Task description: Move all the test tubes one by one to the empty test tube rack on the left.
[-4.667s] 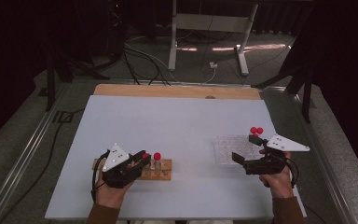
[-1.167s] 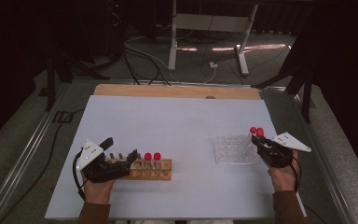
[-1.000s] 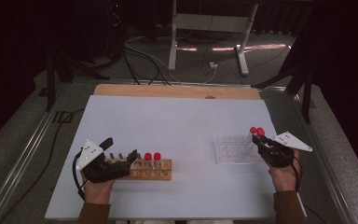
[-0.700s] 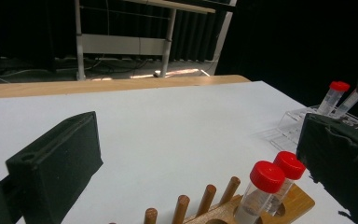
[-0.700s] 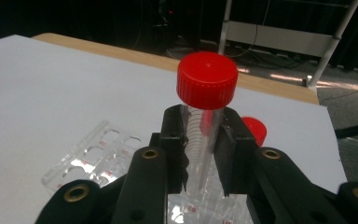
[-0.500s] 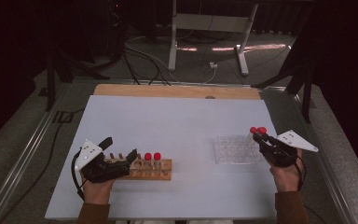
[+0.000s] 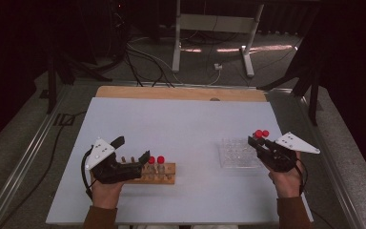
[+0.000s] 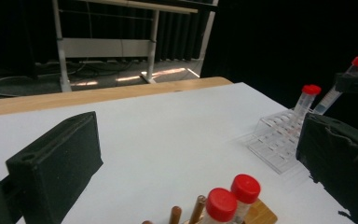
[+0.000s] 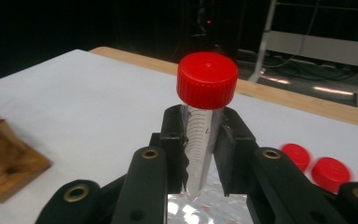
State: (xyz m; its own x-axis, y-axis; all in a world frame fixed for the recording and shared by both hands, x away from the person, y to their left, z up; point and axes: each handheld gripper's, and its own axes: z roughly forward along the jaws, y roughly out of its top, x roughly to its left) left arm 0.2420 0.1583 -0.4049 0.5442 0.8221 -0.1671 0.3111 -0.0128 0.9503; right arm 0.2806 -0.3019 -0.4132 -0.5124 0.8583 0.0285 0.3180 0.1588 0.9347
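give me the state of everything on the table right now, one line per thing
left claw: open, around the wooden rack's end, holding nothing
right claw: shut on a red-capped tube
held tube: capped, above the clear rack
wooden rack: two capped tubes standing upright in it
clear rack: one capped tube standing in it

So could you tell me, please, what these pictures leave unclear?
- Tube tip: right gripper view, hidden behind the right gripper's fingers.
- Clear rack wells: high view, too small to count.
- Wooden rack: left gripper view, cut off by the bottom edge.
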